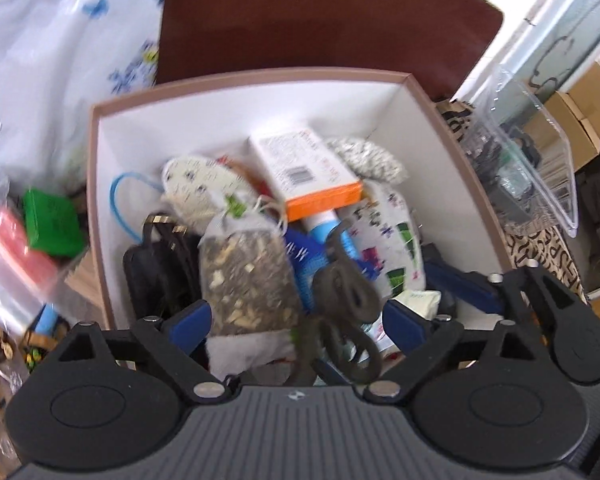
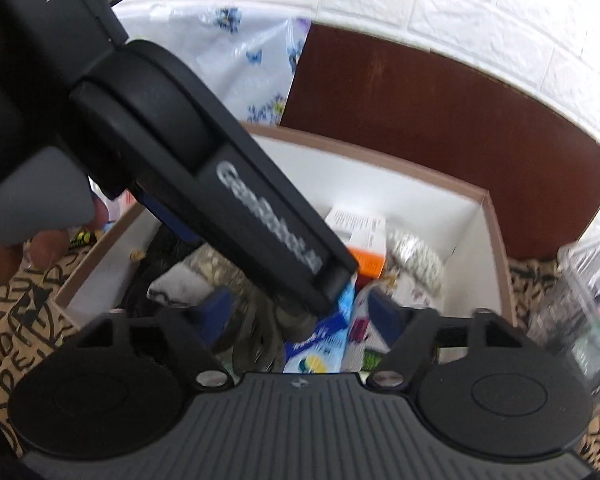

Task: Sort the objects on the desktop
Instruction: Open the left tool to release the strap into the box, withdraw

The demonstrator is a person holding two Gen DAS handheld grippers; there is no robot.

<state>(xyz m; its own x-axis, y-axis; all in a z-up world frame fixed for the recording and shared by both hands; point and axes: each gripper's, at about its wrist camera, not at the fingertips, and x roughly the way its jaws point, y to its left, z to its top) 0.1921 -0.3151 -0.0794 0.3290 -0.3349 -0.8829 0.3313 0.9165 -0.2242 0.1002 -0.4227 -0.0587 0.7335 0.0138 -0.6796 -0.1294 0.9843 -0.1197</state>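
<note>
Desktop objects are heaped in a brown-rimmed box [image 1: 96, 152]: an orange-and-white carton [image 1: 304, 168], a mesh sachet [image 1: 248, 276], a dark coiled strap [image 1: 344, 300]. The strap is seen between the left gripper [image 1: 296, 320], spread open. The right gripper [image 2: 300, 312] is spread open above them, nothing held.

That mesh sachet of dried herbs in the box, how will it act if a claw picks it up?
The mesh sachet will probably sag and change shape, since it looks like soft netting around loose dried bits. It is likely light for its size. Its drawstring top may snag on the neighbouring clutter in the box.
</note>
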